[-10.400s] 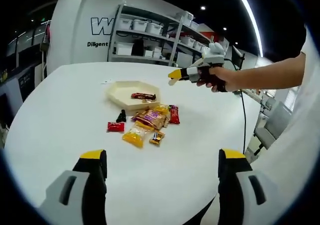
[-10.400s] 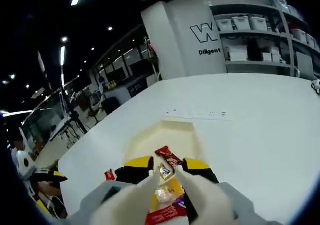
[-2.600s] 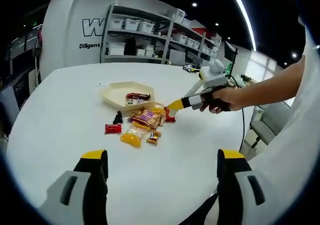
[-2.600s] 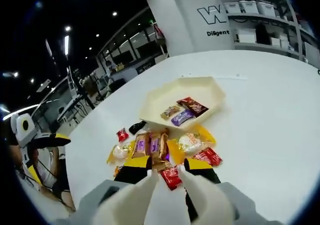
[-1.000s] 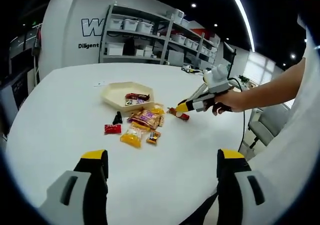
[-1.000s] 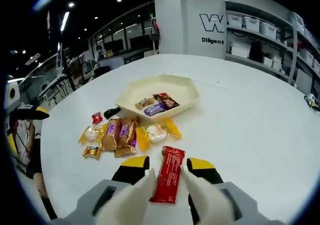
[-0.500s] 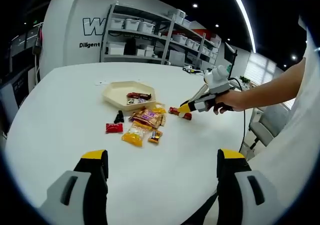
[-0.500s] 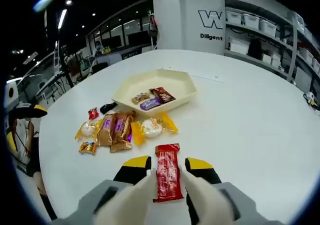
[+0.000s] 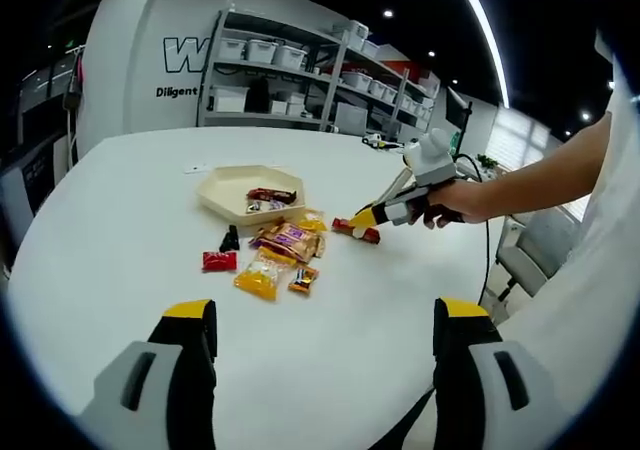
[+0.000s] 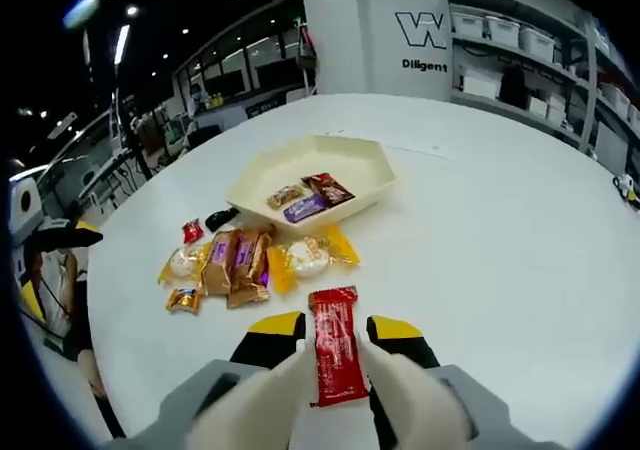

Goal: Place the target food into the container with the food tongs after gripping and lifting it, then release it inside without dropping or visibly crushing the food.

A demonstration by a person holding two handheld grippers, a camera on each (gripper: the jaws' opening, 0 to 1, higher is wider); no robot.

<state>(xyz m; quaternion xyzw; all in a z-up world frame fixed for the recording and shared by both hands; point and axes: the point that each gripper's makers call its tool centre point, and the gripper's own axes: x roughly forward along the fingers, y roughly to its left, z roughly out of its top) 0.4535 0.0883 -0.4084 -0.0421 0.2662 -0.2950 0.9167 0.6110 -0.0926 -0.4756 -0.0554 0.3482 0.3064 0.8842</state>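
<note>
In the left gripper view, the left gripper (image 9: 318,370) is held low over the near edge of the white tabletop (image 9: 120,230), its two yellow-tipped fingers (image 9: 188,315) spread wide with nothing between them. From the right, a person's bare forearm reaches in, the hand (image 9: 447,202) wrapped round the handle of the right gripper (image 9: 362,219), which slopes down toward the tabletop. At its tip lies a red snack bar (image 9: 358,231), flat on or just above the surface; whether it is pinched cannot be told here. Beyond it sits a cream hexagonal tray (image 9: 222,185) with a few wrapped sweets inside, and between tray and bar lies a loose heap of wrapped snacks (image 9: 281,248). A small red packet (image 9: 218,261) and a dark one (image 9: 230,239) lie apart on the heap's left.

In the right gripper view, the right gripper (image 10: 336,348) points forward and down, white tong blades (image 10: 405,393) running along its fingers (image 10: 272,330). The red snack bar (image 10: 336,355) lies lengthwise between the blades, close against both, its wrapper smooth and undented. Ahead lies the heap of wrapped snacks (image 10: 243,260), with two brown-and-purple bars side by side and a yellow packet, then the cream hexagonal tray (image 10: 345,164), holding three small wrapped pieces. The left gripper (image 10: 55,235) shows at the left edge, by the tabletop (image 10: 520,240) rim.
</note>
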